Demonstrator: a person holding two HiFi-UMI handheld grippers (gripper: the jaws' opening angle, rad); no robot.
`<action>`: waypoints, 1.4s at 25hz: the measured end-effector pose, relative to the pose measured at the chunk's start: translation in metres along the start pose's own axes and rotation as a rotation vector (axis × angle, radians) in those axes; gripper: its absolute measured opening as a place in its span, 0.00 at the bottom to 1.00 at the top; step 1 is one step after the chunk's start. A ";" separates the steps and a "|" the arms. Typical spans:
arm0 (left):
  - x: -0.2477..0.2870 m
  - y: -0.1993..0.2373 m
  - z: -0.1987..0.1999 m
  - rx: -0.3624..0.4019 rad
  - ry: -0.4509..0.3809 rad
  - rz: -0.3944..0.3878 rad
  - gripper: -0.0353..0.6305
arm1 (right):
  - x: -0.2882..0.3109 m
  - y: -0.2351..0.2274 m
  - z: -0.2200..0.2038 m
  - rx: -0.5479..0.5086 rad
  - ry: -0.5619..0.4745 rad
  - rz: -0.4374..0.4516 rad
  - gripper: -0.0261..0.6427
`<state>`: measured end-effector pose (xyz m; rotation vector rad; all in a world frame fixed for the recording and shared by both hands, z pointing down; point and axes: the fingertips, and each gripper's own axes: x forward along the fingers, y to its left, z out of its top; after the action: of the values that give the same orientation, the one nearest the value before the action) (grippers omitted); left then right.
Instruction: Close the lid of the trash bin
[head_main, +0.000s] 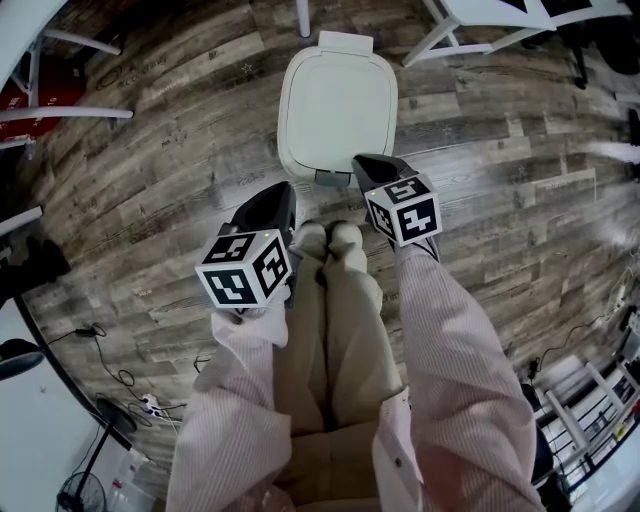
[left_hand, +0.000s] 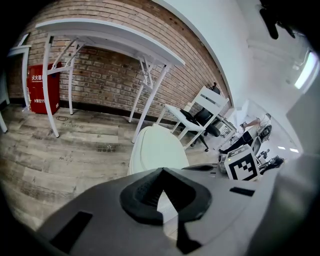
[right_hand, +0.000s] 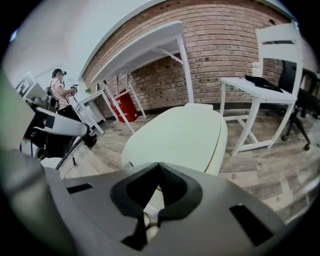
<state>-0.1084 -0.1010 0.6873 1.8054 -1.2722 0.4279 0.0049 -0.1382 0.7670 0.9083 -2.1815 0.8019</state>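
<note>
The cream trash bin (head_main: 337, 105) stands on the wood floor ahead of my feet, its lid lying flat down on the body. It also fills the middle of the left gripper view (left_hand: 157, 147) and the right gripper view (right_hand: 180, 137). My right gripper (head_main: 362, 160) is shut and empty, its tip over the bin's front right corner; I cannot tell whether it touches. Its jaws meet in its own view (right_hand: 159, 165). My left gripper (head_main: 285, 190) hangs just short of the bin's front left, jaws closed together with nothing in them (left_hand: 161, 170).
My shoes (head_main: 330, 240) stand right before the bin. White table legs (head_main: 470, 20) rise behind it at the right, and a chair (left_hand: 200, 112) sits beyond. A red box (left_hand: 42, 90) leans on the brick wall. Cables (head_main: 110, 370) lie on the floor at left.
</note>
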 end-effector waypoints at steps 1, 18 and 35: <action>0.001 0.000 0.000 -0.001 0.000 0.000 0.04 | 0.001 0.000 -0.001 -0.008 0.010 -0.004 0.04; 0.010 -0.002 0.001 -0.020 0.014 -0.007 0.04 | 0.007 0.002 -0.003 -0.063 0.121 -0.034 0.04; -0.017 -0.016 0.024 -0.023 0.013 -0.009 0.04 | -0.024 0.017 0.027 0.036 -0.001 -0.007 0.04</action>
<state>-0.1058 -0.1085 0.6542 1.7851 -1.2549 0.4179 -0.0034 -0.1384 0.7279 0.9344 -2.1702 0.8393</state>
